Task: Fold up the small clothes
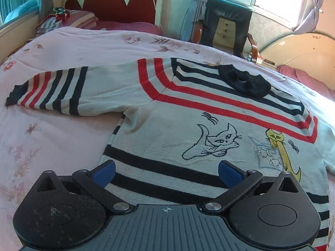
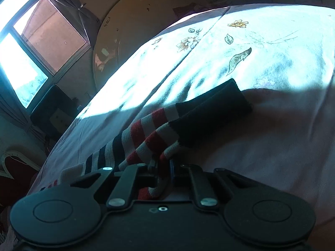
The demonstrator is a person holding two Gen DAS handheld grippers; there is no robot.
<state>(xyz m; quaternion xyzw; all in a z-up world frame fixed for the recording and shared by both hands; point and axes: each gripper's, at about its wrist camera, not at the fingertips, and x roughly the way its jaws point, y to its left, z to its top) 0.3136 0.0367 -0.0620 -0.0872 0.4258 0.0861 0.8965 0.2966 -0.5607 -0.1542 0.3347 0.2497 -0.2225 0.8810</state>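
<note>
Left wrist view: sweater point(image 1: 167, 113) lies flat on the bed point(image 1: 62, 48), front up, cat drawings showing, black collar point(image 1: 244, 82) toward the headboard point(image 1: 113, 2). One sleeve point(image 1: 54, 90) is spread out sideways over the pink floral cover. Left tool point(image 1: 166, 172) hangs over the striped hem area, blue pads point(image 1: 228, 172) wide apart, nothing between them; can't tell if it touches the knit.

Right wrist view: right tool point(image 2: 162, 165) is closed down tight on the other sleeve point(image 2: 155, 138), pinching the red-and-grey striped part, with a fold of it bunched between the fingers. Black cuff point(image 2: 211, 113) sticks out past the tips and rests on the bed. Sunlight patch just beyond it.
</note>
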